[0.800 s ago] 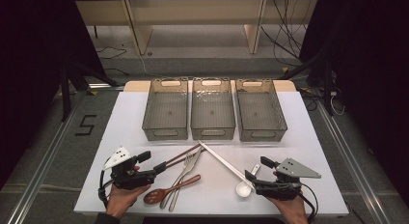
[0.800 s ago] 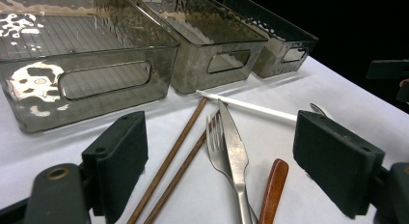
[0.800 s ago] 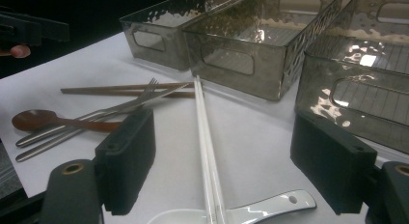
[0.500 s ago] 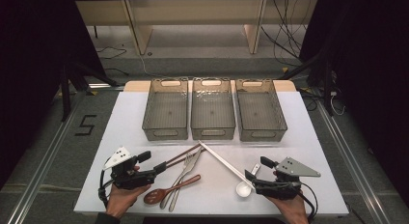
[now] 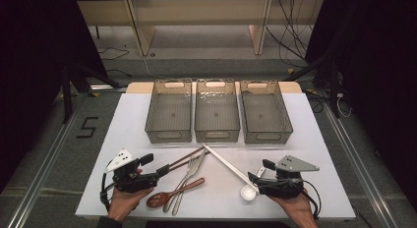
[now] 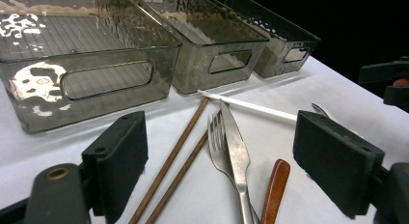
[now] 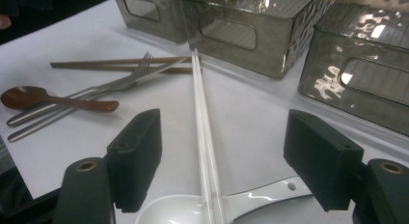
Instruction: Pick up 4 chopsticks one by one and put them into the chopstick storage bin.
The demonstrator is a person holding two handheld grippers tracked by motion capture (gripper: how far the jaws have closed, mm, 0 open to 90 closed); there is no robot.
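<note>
Little has shifted since the earlier frames: both my hands sit where they were along the near edge of the worktop [image 5: 314, 139], cutlery unmoved.

Left tongs [image 5: 160, 170] released, jaws wide, nothing between the pads; they face the brown chopsticks [image 6: 181, 154], fork [image 6: 218, 147] and knife [image 6: 236, 147] near the middle of the near edge.

Right tongs [image 5: 252, 178] also released, straddling the white chopsticks [image 7: 202, 132] that lie across the white spoon [image 7: 173, 209].

Three bins [image 5: 217, 110] in a row toward the far edge, all empty.

Risk: the white chopsticks rest on the spoon, so closing there may catch both, or pinch one stick and roll the other off. On the left, the fork and knife overlap; a grab could drag the wrong piece.

Wooden spoon [image 5: 169, 193]: bowl cut off in the left tongs view. Spoon bowl partly cropped in the right tongs view.
</note>
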